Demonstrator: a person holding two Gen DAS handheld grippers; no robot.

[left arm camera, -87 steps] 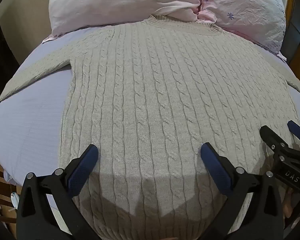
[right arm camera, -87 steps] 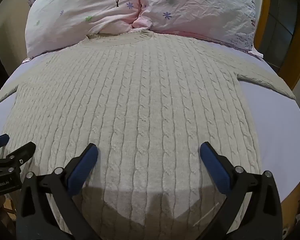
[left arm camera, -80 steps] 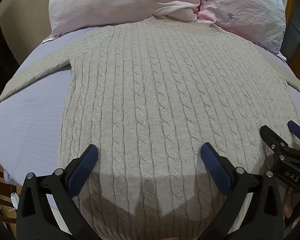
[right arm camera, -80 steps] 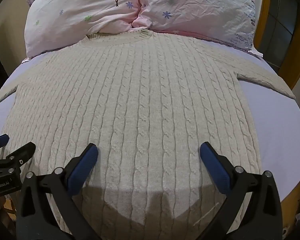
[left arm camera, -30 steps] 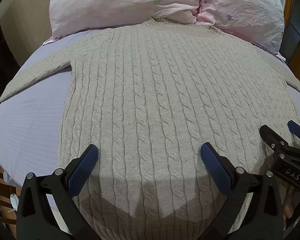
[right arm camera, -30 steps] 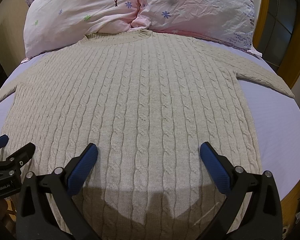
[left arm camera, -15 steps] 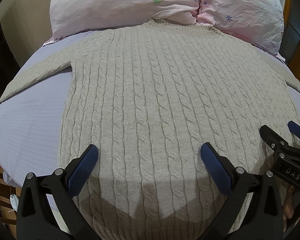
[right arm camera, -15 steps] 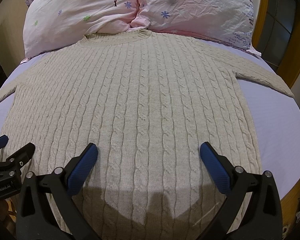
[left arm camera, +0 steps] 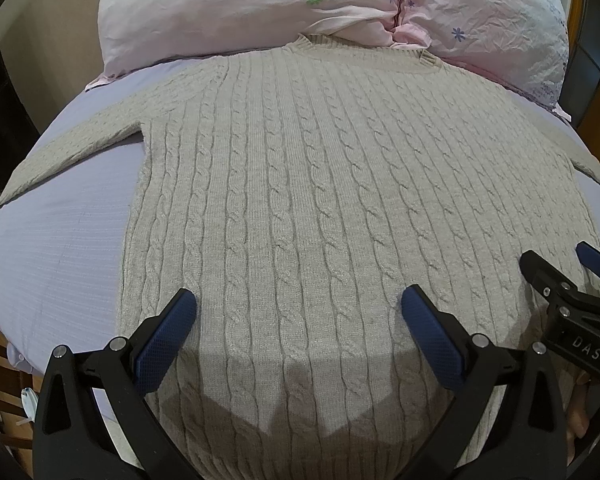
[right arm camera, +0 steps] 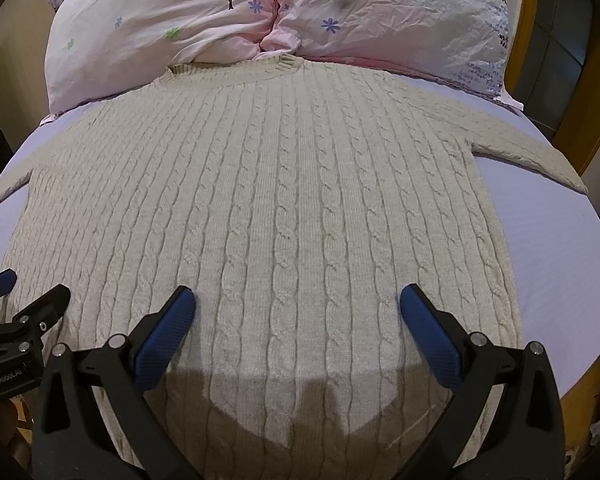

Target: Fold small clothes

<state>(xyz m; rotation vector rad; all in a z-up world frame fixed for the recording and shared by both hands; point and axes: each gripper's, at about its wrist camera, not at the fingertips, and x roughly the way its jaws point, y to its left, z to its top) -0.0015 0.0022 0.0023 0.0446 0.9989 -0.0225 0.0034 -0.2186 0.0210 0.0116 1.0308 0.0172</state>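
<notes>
A beige cable-knit sweater lies flat on the bed, collar toward the pillows, both sleeves spread out to the sides. It also fills the right wrist view. My left gripper is open and empty, hovering above the sweater's lower left part. My right gripper is open and empty above the lower right part. Each gripper shows at the edge of the other's view: the right one and the left one. The hem is hidden under the grippers.
The lilac bedsheet shows on both sides of the sweater. Two pink floral pillows lie at the head of the bed. A wooden bed frame runs along the right side.
Both grippers have eased slightly forward along the sweater toward the pillows. They stay open and the sweater has not moved.
</notes>
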